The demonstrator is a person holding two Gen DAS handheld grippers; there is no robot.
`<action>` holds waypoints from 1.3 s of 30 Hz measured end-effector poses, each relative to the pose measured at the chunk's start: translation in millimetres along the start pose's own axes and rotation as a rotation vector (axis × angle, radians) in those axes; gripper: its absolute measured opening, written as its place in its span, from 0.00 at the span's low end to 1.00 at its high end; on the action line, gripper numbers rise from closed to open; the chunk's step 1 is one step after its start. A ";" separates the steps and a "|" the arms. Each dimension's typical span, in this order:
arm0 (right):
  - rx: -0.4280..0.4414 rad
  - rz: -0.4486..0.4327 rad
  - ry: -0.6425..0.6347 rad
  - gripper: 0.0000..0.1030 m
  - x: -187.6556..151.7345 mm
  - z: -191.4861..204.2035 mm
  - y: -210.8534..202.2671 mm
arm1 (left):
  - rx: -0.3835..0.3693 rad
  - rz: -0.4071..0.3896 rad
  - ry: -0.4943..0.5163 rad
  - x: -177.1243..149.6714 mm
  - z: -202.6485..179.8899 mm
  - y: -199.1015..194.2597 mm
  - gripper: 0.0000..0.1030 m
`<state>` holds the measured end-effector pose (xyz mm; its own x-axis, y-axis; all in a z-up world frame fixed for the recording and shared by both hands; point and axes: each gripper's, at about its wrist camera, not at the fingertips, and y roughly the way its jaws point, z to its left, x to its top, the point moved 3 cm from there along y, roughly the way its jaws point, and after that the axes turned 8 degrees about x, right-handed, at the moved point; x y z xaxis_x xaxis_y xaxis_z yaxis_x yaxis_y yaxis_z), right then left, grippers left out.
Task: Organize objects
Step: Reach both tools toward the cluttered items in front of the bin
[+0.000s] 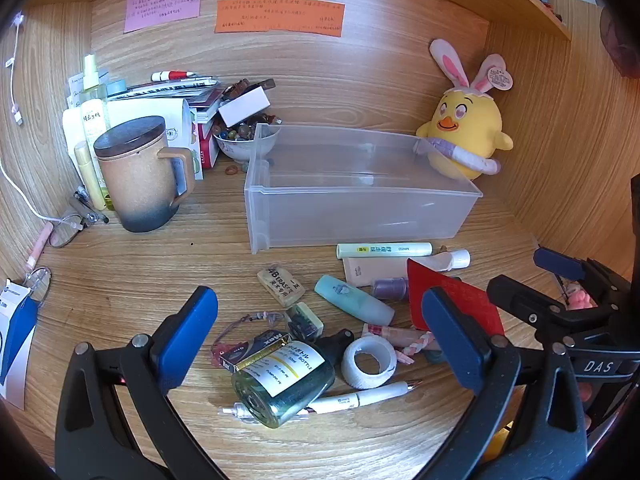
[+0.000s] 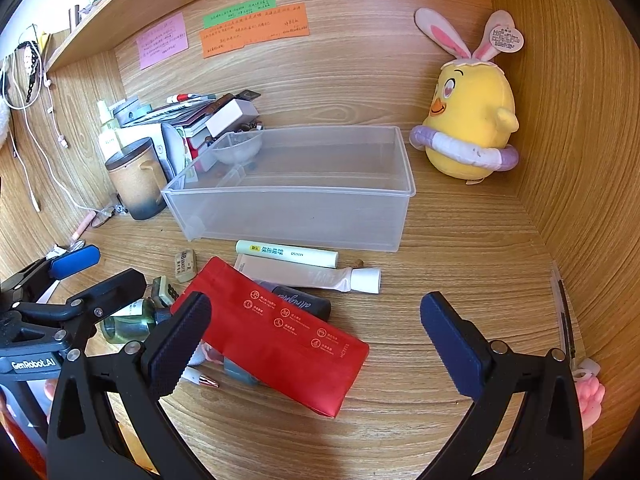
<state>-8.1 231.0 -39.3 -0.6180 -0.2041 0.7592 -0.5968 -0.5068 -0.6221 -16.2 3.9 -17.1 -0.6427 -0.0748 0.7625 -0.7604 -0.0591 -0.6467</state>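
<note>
A clear plastic bin (image 1: 360, 216) (image 2: 296, 216) stands empty on the wooden desk. In front of it lies a heap of small items: a green glass bottle (image 1: 280, 388), a white tape roll (image 1: 370, 362), a white pen (image 1: 360, 398), an eraser (image 1: 282, 285), a teal tube (image 1: 352, 300), a pale yellow tube (image 1: 384, 249) (image 2: 286, 253) and a red pouch (image 2: 276, 340) (image 1: 468, 300). My left gripper (image 1: 320, 344) hovers open above the bottle and tape. My right gripper (image 2: 316, 344) hangs open over the red pouch. Neither holds anything.
A lidded brown mug (image 1: 140, 176), bottles, books and a bowl of beads (image 1: 244, 140) crowd the back left. A yellow chick plush (image 1: 466, 132) (image 2: 470, 120) sits at the back right. Glasses (image 1: 60, 232) and a cable lie at the left wall. Wooden walls enclose three sides.
</note>
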 end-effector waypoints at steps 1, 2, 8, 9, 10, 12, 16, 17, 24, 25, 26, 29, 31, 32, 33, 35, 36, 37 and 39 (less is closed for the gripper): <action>0.001 0.001 0.000 1.00 -0.4 0.4 0.1 | 0.000 0.000 0.000 0.0 0.1 0.2 1.00; 0.000 0.003 0.000 1.00 -0.5 0.6 0.1 | -0.001 0.001 0.000 -0.1 0.1 0.3 1.00; 0.007 0.010 0.004 1.00 -2.2 2.4 1.8 | -0.001 0.004 -0.004 -1.1 0.9 0.6 1.00; 0.010 0.012 0.006 1.00 -1.7 1.5 1.8 | -0.001 0.005 -0.005 -1.1 1.2 0.6 1.00; 0.011 0.013 0.007 1.00 -1.8 1.1 2.0 | -0.002 0.004 -0.005 -1.2 1.2 0.6 1.00; 0.012 0.014 0.009 1.00 -1.9 0.7 2.0 | -0.001 0.004 -0.004 -1.2 1.1 0.7 1.00; 0.016 0.016 0.013 1.00 -2.1 0.4 2.2 | -0.007 0.004 -0.007 -1.9 2.0 0.8 1.00; 0.017 0.016 0.014 1.00 -2.4 0.5 2.2 | -0.008 0.004 -0.008 -1.6 1.8 1.0 1.00; 0.027 0.021 0.016 1.00 -1.8 -0.5 2.8 | -0.022 0.002 -0.017 -2.3 3.0 0.2 1.00; 0.029 0.022 0.015 1.00 -1.9 -0.2 2.7 | -0.021 0.002 -0.016 -2.3 3.0 0.2 1.00; 0.030 0.023 0.015 1.00 -1.7 -0.1 2.6 | -0.021 0.003 -0.016 -2.2 3.1 0.3 1.00; 0.033 0.024 0.012 1.00 -1.9 1.0 2.7 | -0.019 0.006 -0.016 -2.2 3.0 0.3 1.00; 0.034 0.024 0.010 1.00 -2.2 1.7 2.6 | -0.018 0.010 -0.015 -2.4 3.1 0.7 1.00; 0.034 0.025 0.010 1.00 -2.0 1.6 2.7 | -0.018 0.013 -0.015 -2.5 3.2 1.1 1.00; 0.035 0.026 0.010 1.00 -2.1 1.8 2.8 | -0.019 0.015 -0.016 -2.7 3.3 1.3 1.00; 0.038 0.028 0.008 1.00 -2.3 2.1 3.0 | -0.024 0.019 -0.017 -2.8 3.8 1.9 1.00; 0.039 0.028 0.006 1.00 -2.4 2.0 3.2 | -0.027 0.021 -0.018 -2.9 4.1 2.4 1.00; 0.040 0.030 0.005 1.00 -2.6 2.2 3.4 | -0.030 0.024 -0.021 -3.0 4.6 2.8 1.00; 0.042 0.034 0.002 1.00 -2.9 1.8 3.9 | -0.033 0.032 -0.024 -3.2 5.7 4.2 1.00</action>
<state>-7.6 228.1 -43.6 -0.6383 -0.2200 0.7377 -0.5537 -0.5344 -0.6385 -16.9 -1.8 -22.4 -0.6643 -0.0999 0.7407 -0.7427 -0.0232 -0.6692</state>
